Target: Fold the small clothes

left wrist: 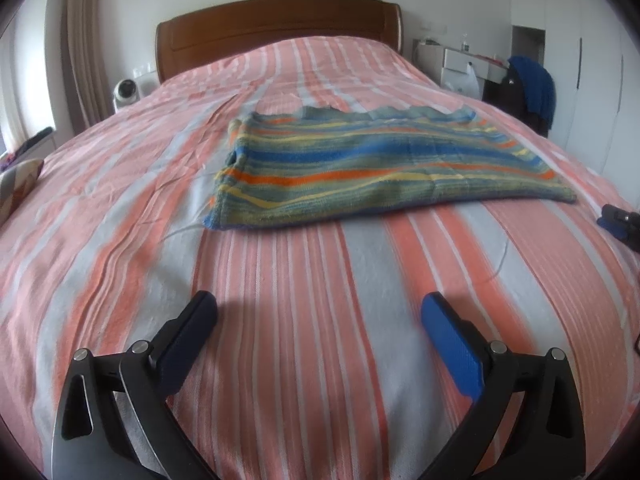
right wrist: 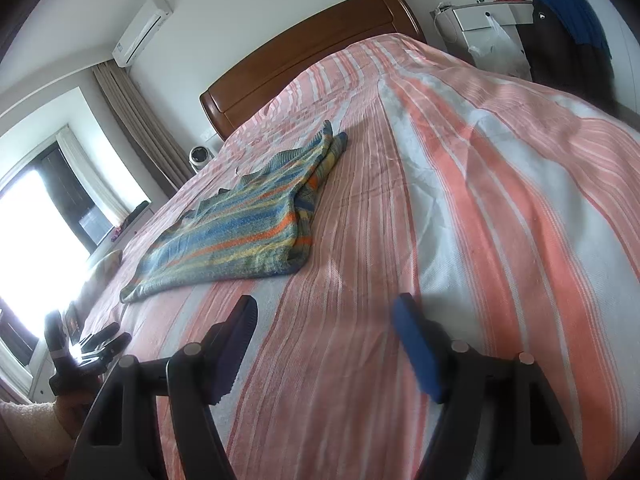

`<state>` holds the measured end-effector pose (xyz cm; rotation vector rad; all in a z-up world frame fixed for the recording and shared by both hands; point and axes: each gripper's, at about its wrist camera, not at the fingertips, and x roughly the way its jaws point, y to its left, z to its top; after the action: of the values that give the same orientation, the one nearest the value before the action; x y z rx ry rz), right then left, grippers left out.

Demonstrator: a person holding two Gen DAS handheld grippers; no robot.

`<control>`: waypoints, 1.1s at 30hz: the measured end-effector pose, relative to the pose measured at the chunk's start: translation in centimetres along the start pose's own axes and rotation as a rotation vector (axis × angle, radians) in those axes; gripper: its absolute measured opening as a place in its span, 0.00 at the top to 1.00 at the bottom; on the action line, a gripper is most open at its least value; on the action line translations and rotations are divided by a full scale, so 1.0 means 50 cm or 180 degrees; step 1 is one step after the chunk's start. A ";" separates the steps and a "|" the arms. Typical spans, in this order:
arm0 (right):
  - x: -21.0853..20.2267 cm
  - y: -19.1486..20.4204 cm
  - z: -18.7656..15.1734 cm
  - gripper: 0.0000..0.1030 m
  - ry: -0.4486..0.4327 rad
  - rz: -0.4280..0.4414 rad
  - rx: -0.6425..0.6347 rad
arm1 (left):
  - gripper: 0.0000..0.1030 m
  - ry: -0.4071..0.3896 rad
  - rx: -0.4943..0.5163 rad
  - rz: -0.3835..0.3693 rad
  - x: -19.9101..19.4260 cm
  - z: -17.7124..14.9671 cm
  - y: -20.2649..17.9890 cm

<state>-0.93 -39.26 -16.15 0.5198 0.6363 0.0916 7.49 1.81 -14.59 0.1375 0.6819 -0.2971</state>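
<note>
A striped knit garment [left wrist: 372,168] is lying folded flat mid-bed on the pink striped bedspread [left wrist: 280,320] — soft, light, likely floppy — as the left gripper [left wrist: 318,314] and right gripper [right wrist: 324,320] are hovering short of it, fingers spread empty; corners probably offer the best hold.

Your right gripper [left wrist: 618,226] is cut off by the left view's edge, right of the striped garment [left wrist: 380,168], so you cannot tell its jaws. Beyond the garment, items on the white desk [left wrist: 472,60] are too small to identify.
</note>
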 end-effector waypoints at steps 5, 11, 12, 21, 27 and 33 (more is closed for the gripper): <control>0.001 -0.001 0.001 0.32 -0.0008 0.0021 0.0023 | 0.02 0.0181 0.0029 0.0196 -0.010 0.012 -0.018; -0.071 0.013 0.001 0.28 -0.0117 -0.0073 0.0092 | 0.02 0.0025 0.0481 -0.0386 -0.064 0.102 -0.156; -0.081 0.008 -0.006 0.28 -0.0124 -0.0148 0.0090 | 0.02 0.0009 0.0597 -0.0497 -0.061 0.119 -0.188; -0.112 -0.025 0.035 0.31 -0.0039 0.0046 0.0373 | 0.11 0.0648 0.1468 -0.1106 0.159 0.200 -0.502; -0.059 -0.026 0.182 0.32 0.0312 0.0444 0.0304 | 0.75 0.0453 0.1335 -0.1043 0.190 0.181 -0.508; 0.242 -0.036 0.331 0.41 0.1149 0.0760 0.0593 | 0.87 0.0453 0.1109 -0.1183 0.192 0.188 -0.483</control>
<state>18.41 -45.13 -12.34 0.7676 0.9386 0.3598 12.58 -25.34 -14.17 0.3680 0.7919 -0.7692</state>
